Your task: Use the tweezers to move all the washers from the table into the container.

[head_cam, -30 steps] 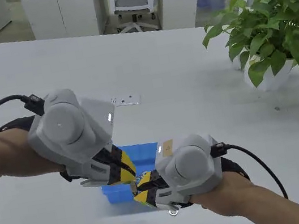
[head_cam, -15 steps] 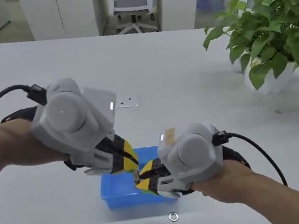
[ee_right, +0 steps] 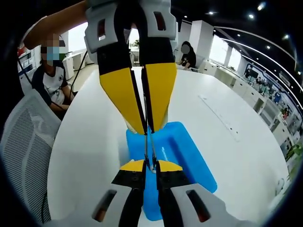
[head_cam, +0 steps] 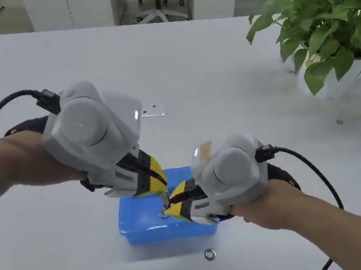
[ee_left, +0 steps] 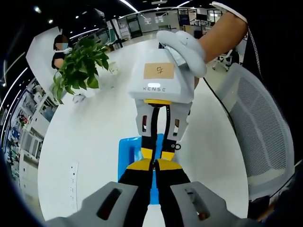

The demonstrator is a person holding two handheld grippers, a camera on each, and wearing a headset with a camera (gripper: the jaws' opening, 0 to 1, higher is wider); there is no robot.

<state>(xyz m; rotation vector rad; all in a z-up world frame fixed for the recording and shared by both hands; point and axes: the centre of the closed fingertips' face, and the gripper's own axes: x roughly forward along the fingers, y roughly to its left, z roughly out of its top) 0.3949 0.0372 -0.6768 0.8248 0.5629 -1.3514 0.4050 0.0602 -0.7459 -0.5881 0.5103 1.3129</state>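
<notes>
Both grippers had drawn back from the near edge of the container (head_cam: 138, 233) over the last second and stood above its inside, tips facing each other. The left gripper (head_cam: 157, 184) and the right gripper (head_cam: 174, 211) were each clenched on the tweezers (ee_right: 147, 127). In the right gripper view the thin blades of the tweezers ran between the two pairs of yellow jaws. At the tweezers' tip a washer (head_cam: 162, 214) showed over the blue floor of the container. I could not tell whether it was pinched or already lying inside. I judged this to be the drop-off step, with that washer at its destination and needing only release.

A second washer (head_cam: 209, 253) lay on the desk (head_cam: 229, 92) just in front of the container, clear of the right gripper, so the task was not finished. Only the container's near wall stood between that washer and the inside, and the tweezers would have to lift over it. A clear strip (head_cam: 152, 111) lay beyond the container. A plant (head_cam: 328, 20) stood well apart at the far right. Neither obstructed the work.
</notes>
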